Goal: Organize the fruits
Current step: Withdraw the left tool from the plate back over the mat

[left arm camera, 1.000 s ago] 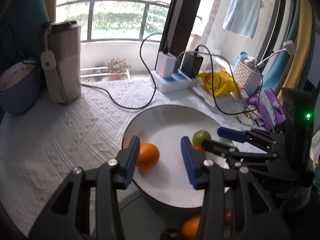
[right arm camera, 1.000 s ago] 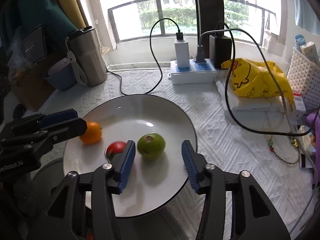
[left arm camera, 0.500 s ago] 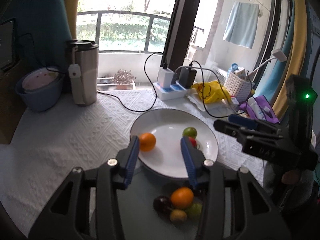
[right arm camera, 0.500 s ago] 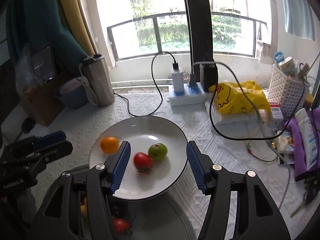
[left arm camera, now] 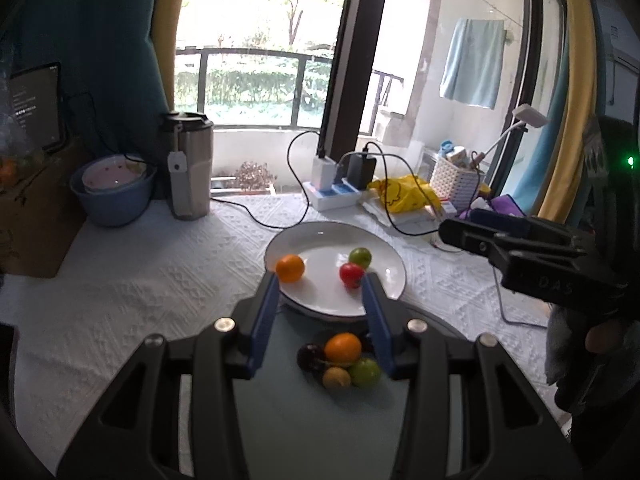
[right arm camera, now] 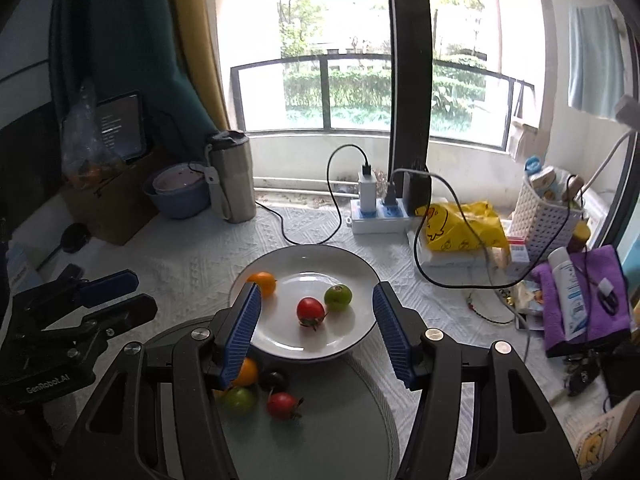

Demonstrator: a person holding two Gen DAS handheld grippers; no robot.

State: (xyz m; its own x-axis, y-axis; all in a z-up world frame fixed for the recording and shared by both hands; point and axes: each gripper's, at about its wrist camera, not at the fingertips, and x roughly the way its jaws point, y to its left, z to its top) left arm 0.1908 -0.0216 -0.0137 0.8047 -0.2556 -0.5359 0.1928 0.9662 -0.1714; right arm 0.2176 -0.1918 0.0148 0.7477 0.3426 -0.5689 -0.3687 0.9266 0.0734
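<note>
Hovering over fruit pile (left arm camera: 340, 360) near side of plate (left arm camera: 384, 256), both empty: left hand-held gripper (left arm camera: 320, 300) spread, right hand-held gripper (right arm camera: 316, 320) spread too. Holding high, prob. picking next piece; orange (left arm camera: 290, 268), tomato (left arm camera: 351, 275), green fruit (left arm camera: 360, 257) sitting on plate.

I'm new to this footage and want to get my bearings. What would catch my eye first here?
The white plate at the middle of the table, holding an orange, a red tomato and a green fruit. Nearer the camera, a small cluster of loose fruit sits on a grey-green mat. Both the left claw and the right claw stand open and empty above them.
</note>
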